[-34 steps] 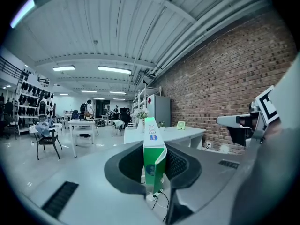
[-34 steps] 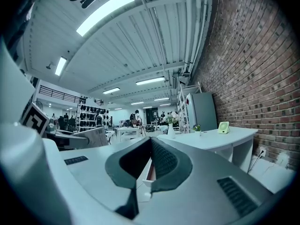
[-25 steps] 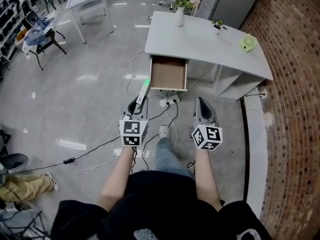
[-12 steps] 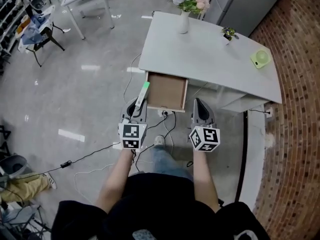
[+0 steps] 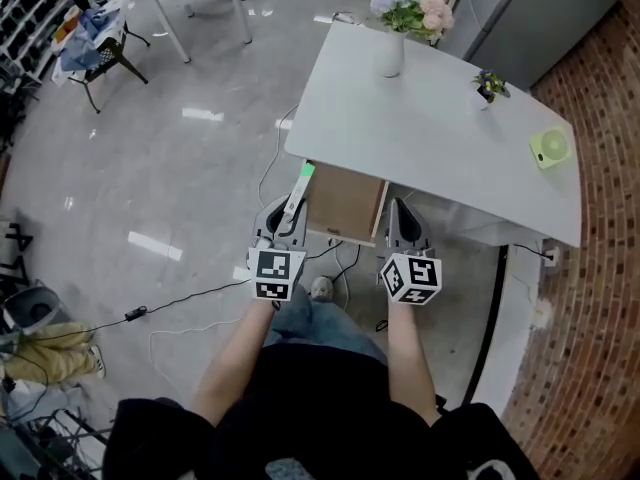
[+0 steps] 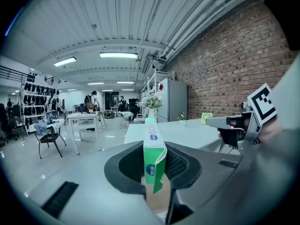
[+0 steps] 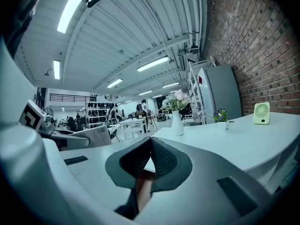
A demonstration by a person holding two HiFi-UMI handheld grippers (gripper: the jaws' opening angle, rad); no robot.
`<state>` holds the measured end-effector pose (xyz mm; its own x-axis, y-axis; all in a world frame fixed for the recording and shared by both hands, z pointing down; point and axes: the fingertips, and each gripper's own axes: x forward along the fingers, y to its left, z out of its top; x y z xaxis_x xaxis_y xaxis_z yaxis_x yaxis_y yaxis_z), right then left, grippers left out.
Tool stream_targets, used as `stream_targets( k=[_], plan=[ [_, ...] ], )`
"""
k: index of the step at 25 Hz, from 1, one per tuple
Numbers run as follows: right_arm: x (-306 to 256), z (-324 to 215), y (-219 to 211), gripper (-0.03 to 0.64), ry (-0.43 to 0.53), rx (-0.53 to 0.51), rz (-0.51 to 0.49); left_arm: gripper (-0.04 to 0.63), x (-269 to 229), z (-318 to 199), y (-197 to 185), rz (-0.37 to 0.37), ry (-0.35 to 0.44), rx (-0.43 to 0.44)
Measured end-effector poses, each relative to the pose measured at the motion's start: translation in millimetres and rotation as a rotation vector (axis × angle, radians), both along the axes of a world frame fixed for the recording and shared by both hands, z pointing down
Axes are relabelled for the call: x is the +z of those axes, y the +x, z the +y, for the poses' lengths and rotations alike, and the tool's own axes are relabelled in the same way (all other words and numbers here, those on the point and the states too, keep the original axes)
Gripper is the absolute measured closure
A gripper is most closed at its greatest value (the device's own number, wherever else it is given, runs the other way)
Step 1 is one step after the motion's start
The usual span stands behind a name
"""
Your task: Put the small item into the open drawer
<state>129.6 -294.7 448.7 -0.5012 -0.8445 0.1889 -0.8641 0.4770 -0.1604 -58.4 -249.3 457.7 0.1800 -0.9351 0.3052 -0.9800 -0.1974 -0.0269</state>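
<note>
Two grippers hang near the open drawer [image 5: 345,200]. The left gripper [image 5: 283,218] clamps a slim green-and-white box [image 5: 296,193], whose far end reaches the drawer's left edge. The right gripper [image 5: 402,224], its jaws pressed together and empty, is just right of the drawer, below the white worktop [image 5: 440,138].

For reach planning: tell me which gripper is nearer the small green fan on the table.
Right. The right gripper sits below-left of the fan; the left gripper, holding the green box, is farther left.
</note>
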Motion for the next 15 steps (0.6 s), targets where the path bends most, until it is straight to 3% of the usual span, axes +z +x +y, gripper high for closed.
stream_targets(
  k=[15],
  plan=[
    [15,-36,-12,0.615,-0.048,0.029,0.006,0.506,15,-44,5,-0.009,-0.044,0.083]
  ],
)
